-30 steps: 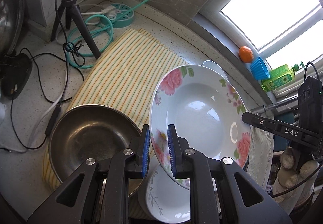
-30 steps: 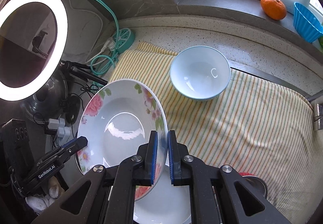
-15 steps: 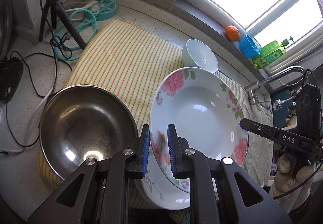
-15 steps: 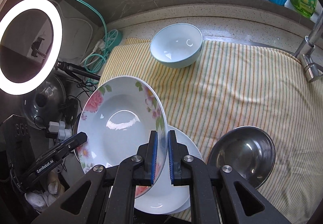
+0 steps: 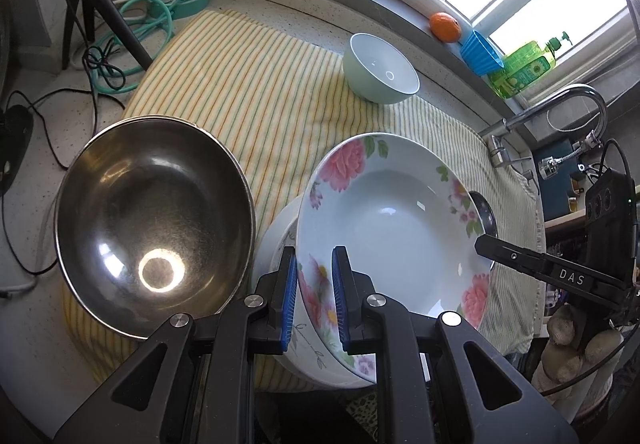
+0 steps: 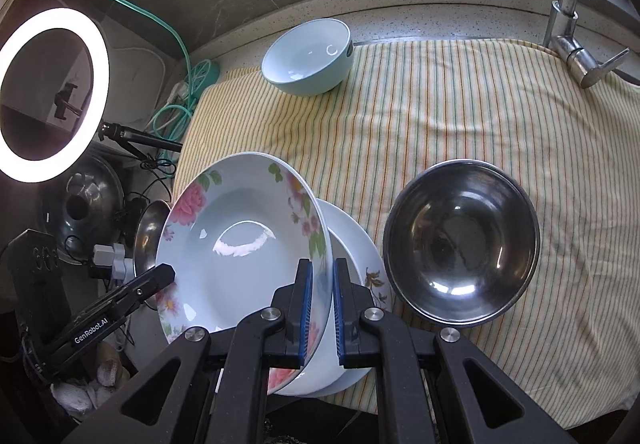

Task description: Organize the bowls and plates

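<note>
where sunlit, striped cloth (image 5: 256, 92)

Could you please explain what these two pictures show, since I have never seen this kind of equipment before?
There is no robot here: a person holds a hand-operated black clamp with two blue-padded fingers in each hand, and a wide-angle camera on each clamp looks along its fingers.

One picture is from the left gripper, the other from the right gripper. Each also shows the opposite clamp at its edge.

Both grippers pinch opposite rims of the same rose-patterned deep white plate, held tilted above a plain white plate with a leaf sprig.

Everything sits on a yellow striped cloth over a kitchen counter. On it are a large steel bowl, a smaller steel bowl and a pale blue ceramic bowl.
</note>
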Demonstrator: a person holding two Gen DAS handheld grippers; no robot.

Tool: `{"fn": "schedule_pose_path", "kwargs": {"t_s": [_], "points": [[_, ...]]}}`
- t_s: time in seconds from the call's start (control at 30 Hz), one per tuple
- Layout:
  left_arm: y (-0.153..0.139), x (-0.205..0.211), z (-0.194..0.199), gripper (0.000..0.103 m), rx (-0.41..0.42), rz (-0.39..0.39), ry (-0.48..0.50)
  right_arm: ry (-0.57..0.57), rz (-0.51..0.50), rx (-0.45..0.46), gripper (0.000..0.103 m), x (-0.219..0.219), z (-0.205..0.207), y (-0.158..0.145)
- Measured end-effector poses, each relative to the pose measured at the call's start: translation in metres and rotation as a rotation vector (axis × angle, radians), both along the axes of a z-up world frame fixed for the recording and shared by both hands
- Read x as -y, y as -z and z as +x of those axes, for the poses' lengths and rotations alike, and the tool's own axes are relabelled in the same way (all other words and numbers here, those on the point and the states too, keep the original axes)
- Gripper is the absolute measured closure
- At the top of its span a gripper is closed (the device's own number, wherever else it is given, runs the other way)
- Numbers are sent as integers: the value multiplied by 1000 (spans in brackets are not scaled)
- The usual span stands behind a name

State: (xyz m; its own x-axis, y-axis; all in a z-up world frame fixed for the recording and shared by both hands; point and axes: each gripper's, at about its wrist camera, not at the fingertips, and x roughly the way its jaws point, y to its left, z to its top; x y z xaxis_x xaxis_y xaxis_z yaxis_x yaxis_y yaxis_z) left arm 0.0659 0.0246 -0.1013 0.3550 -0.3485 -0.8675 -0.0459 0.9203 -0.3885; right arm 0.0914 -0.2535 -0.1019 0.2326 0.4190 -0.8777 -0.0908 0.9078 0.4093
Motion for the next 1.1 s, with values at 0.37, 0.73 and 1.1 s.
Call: {"fn": "schedule_pose_path", "kwargs": {"t_s": [0.37,0.73,1.1], "points": [[16,5,-9,88,-41,7,35,30,7,-25,94,9,-22,21],[23,8,-11,88,-48,35,47,14,-21,-39,94,7,-27,32],[28,9,-12,88,-59,50,54,-8,-64,-53,94,0,-30,43]]}}
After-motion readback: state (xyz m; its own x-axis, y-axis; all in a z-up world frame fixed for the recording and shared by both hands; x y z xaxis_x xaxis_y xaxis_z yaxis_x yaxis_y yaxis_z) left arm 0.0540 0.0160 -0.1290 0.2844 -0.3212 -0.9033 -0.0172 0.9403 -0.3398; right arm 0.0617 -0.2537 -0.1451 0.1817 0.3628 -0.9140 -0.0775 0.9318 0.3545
